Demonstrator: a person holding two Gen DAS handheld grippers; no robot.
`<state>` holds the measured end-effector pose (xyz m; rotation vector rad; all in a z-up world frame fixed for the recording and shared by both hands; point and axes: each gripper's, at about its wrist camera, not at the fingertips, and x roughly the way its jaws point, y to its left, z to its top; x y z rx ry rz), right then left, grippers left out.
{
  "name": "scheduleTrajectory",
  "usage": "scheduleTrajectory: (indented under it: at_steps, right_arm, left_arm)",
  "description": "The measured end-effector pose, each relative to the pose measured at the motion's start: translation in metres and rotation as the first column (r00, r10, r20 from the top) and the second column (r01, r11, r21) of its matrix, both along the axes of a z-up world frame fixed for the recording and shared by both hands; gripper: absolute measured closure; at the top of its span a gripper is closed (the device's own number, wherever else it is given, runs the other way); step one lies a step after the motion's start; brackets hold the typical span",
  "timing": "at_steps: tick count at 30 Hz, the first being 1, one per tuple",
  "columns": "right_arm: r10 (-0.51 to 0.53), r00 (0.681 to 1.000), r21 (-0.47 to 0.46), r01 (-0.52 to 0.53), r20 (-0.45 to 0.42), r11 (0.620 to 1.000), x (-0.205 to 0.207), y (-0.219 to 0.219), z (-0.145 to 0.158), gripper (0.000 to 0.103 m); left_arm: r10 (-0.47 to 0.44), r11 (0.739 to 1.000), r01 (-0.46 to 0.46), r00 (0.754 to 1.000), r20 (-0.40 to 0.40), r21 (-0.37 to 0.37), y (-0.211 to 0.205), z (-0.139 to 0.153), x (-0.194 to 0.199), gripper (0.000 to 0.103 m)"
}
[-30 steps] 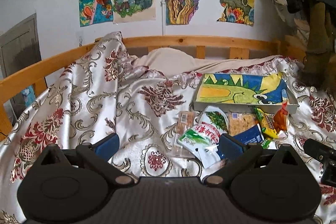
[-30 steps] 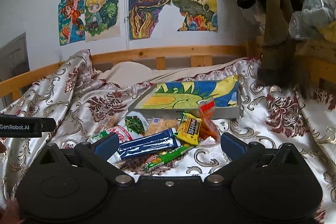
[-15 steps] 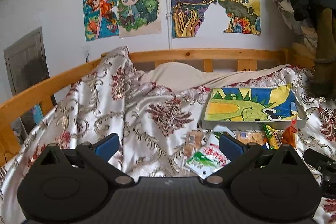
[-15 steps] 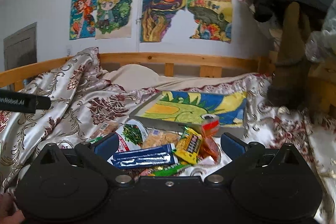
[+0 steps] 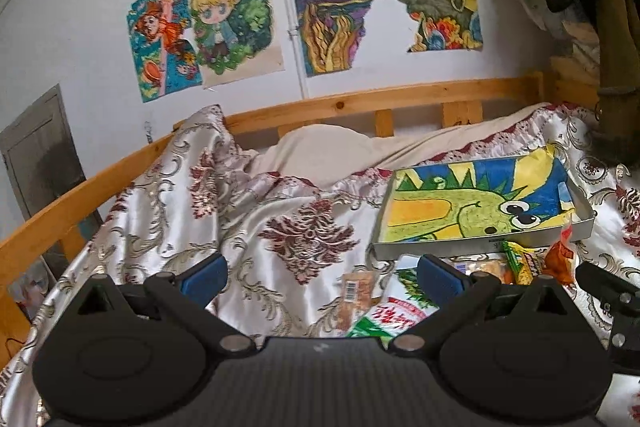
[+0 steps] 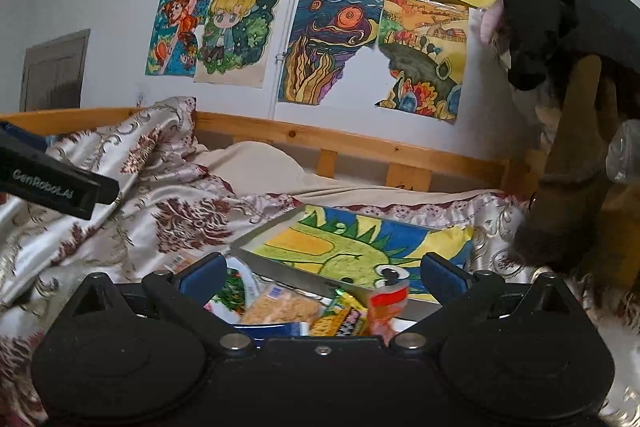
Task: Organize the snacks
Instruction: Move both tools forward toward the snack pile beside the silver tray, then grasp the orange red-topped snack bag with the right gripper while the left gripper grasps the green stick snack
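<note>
A pile of snack packets lies on the patterned bedspread in front of a shallow grey tray (image 5: 436, 251) lined with a green dinosaur drawing. In the left wrist view I see a white and green packet (image 5: 390, 315), a thin brown bar (image 5: 354, 297), a yellow packet (image 5: 522, 261) and an orange one (image 5: 560, 257). My left gripper (image 5: 320, 273) hangs open above the bedspread, left of the pile. In the right wrist view the tray (image 6: 280, 271) sits beyond a cracker packet (image 6: 286, 307), a yellow packet (image 6: 344, 317) and an orange packet (image 6: 386, 301). My right gripper (image 6: 322, 271) is open above them, holding nothing.
A wooden bed rail (image 5: 360, 105) runs along the back and left. A beige pillow (image 5: 332, 151) lies behind the tray. Drawings (image 6: 332, 43) hang on the wall. Dark clothes and a brown post (image 6: 576, 155) stand at the right. The left gripper's body (image 6: 52, 183) juts in at left.
Both views have tilted upward and pulled back, so the snack pile has slid lower in the frames and more wall shows. Both grippers stay open and nothing has been picked up.
</note>
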<state>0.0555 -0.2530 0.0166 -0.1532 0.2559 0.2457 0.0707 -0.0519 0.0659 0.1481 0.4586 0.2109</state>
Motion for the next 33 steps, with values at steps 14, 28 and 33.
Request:
scheduleTrajectory:
  at_steps: [14,28,33]
  right_arm:
    - [-0.149,0.986,-0.006,0.149,-0.078,0.989,0.032,-0.034,-0.017,0.001]
    - [-0.183,0.967,-0.021,0.182,-0.175,0.983,0.068,-0.061,-0.038,0.001]
    - [-0.165,0.966,-0.04,0.161,-0.2,0.986,0.084,-0.075,-0.05,0.001]
  left_arm:
    - [-0.004,0.999,0.0,0.997,-0.076,-0.049,-0.03,-0.018,0.042,0.0]
    - [-0.103,0.989,0.084,0.983,-0.154,-0.124,-0.047,-0.053,0.057,0.0]
    - [-0.121,0.99,0.105,0.973,-0.197,-0.091,-0.05,-0.071,0.06,0.0]
